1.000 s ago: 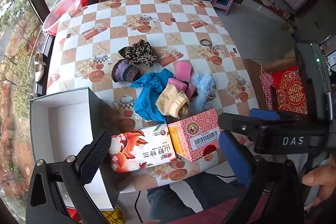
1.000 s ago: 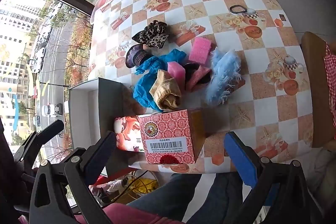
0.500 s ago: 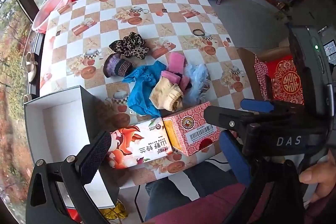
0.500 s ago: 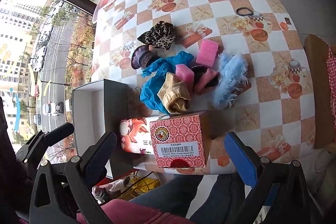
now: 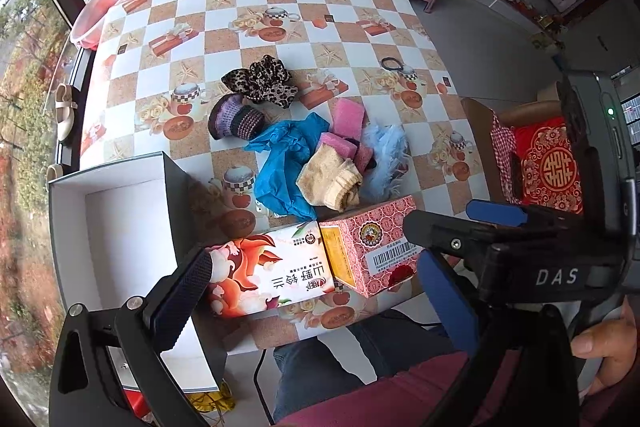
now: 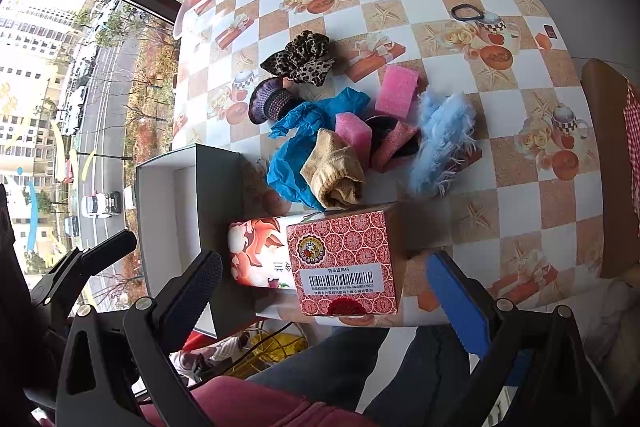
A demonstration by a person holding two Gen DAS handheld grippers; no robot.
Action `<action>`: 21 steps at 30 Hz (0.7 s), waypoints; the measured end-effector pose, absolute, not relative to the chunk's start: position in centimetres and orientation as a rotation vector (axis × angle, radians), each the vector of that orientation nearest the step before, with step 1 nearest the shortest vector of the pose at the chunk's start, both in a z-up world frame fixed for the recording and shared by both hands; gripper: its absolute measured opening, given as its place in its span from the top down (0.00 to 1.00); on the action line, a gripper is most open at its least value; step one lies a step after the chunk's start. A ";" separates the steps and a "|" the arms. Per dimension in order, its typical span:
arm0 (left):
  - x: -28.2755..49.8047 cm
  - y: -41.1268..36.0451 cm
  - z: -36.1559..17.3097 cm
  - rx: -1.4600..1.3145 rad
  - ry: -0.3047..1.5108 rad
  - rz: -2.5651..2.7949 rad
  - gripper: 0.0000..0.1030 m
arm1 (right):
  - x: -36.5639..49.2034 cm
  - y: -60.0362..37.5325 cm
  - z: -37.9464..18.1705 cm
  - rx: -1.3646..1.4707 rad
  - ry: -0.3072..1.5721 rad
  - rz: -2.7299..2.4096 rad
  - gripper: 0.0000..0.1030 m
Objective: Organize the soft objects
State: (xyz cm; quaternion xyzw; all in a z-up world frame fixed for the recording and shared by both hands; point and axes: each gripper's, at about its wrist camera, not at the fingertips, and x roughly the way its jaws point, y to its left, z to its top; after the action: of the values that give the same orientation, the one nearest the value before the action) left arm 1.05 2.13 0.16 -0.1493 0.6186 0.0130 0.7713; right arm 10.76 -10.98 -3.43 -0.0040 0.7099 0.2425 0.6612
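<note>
Fluffy blue fur piece (image 6: pixel 444 143) beside spongy pink blocks (image 6: pixel 396 95).

1. Table cover (image 5: pixel 352 39): smooth, faintly glossy printed sheet, plastic-like.
2. White box (image 5: pixel 116 227): matt card inside, dark smooth outer wall.
3. Floral carton (image 5: pixel 268 273): glossy printed card.
4. Red carton (image 6: pixel 344 259): printed card, slight sheen.
5. Blue glove (image 5: pixel 280 163): thin, crinkled, shiny film.
6. Beige sock (image 5: pixel 332 179): knitted cloth, matt, fuzzy.
7. Pink sponge (image 6: pixel 398 91): porous foam, rough, matt.
8. Pale blue piece (image 6: pixel 444 143): long-haired fluffy fabric.
9. Leopard scrunchie (image 5: pixel 260 81): soft gathered cloth.
10. Purple cap (image 5: pixel 236 117): coarse knit.
11. Left gripper (image 5: pixel 312 303): matt black plastic frame, one knurled black pad, one smooth blue pad.
</note>
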 end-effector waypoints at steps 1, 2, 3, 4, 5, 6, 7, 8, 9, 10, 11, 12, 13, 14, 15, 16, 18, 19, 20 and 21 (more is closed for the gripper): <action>1.0 2.1 0.1 -0.324 1.342 0.029 0.01 | 10.8 -11.0 -3.4 -0.009 1.606 0.547 0.00; 1.0 2.1 0.1 -0.324 1.342 0.030 0.01 | 10.7 -11.0 -3.4 -0.008 1.606 0.545 0.00; 1.0 2.2 0.1 -0.324 1.342 0.029 0.01 | 10.8 -11.1 -3.4 -0.007 1.607 0.544 0.00; 1.0 2.2 0.1 -0.323 1.342 0.029 0.01 | 10.8 -11.2 -3.4 -0.006 1.607 0.543 0.00; 1.0 2.2 0.1 -0.324 1.343 0.029 0.01 | 10.9 -11.2 -3.4 -0.005 1.607 0.543 0.00; 1.1 2.2 0.1 -0.324 1.343 0.028 0.01 | 10.9 -11.2 -3.4 -0.005 1.607 0.542 0.00; 1.1 2.2 0.1 -0.324 1.344 0.028 0.01 | 10.8 -11.2 -3.4 -0.004 1.607 0.541 0.00; 1.0 2.2 0.1 -0.323 1.344 0.029 0.01 | 10.8 -11.3 -3.4 -0.002 1.608 0.540 0.00; 1.0 2.2 0.1 -0.324 1.344 0.030 0.01 | 10.8 -11.3 -3.4 0.000 1.610 0.539 0.00; 0.9 2.3 0.1 -0.324 1.343 0.030 0.01 | 10.8 -11.3 -3.5 0.002 1.611 0.538 0.00; 1.0 2.2 0.1 -0.324 1.342 0.029 0.01 | 10.8 -11.4 -3.5 0.004 1.612 0.536 0.00; 0.9 2.3 0.1 -0.324 1.341 0.031 0.01 | 10.8 -11.4 -3.5 0.005 1.612 0.534 0.00; 0.8 2.4 0.0 -0.325 1.339 0.031 0.01 | 10.8 -11.4 -3.4 0.006 1.611 0.533 0.00; 0.8 2.4 0.0 -0.325 1.339 0.031 0.01 | 10.8 -11.4 -3.4 0.007 1.611 0.531 0.00; 0.9 2.4 0.0 -0.325 1.340 0.031 0.01 | 10.8 -11.4 -3.4 0.007 1.610 0.529 0.00; 0.9 2.3 0.0 -0.324 1.340 0.031 0.01 | 10.8 -11.4 -3.4 0.007 1.609 0.529 0.00; 0.9 2.4 0.0 -0.326 1.340 0.031 0.01 | 10.8 -11.3 -3.4 0.007 1.607 0.528 0.00; 0.9 2.4 0.0 -0.327 1.341 0.032 0.01 | 10.8 -11.3 -3.4 0.007 1.607 0.527 0.00; 0.9 2.5 0.1 -0.328 1.341 0.033 0.01 | 10.8 -11.3 -3.3 0.007 1.606 0.526 0.00; 0.9 2.7 0.0 -0.332 1.340 0.034 0.01 | 10.7 -11.3 -3.3 0.007 1.604 0.525 0.00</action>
State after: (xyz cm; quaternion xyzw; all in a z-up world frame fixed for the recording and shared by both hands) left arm 0.88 2.65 0.05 -0.1533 0.6181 0.0156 0.7708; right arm 10.74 -11.30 -3.26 0.0033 0.7101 0.2324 0.6646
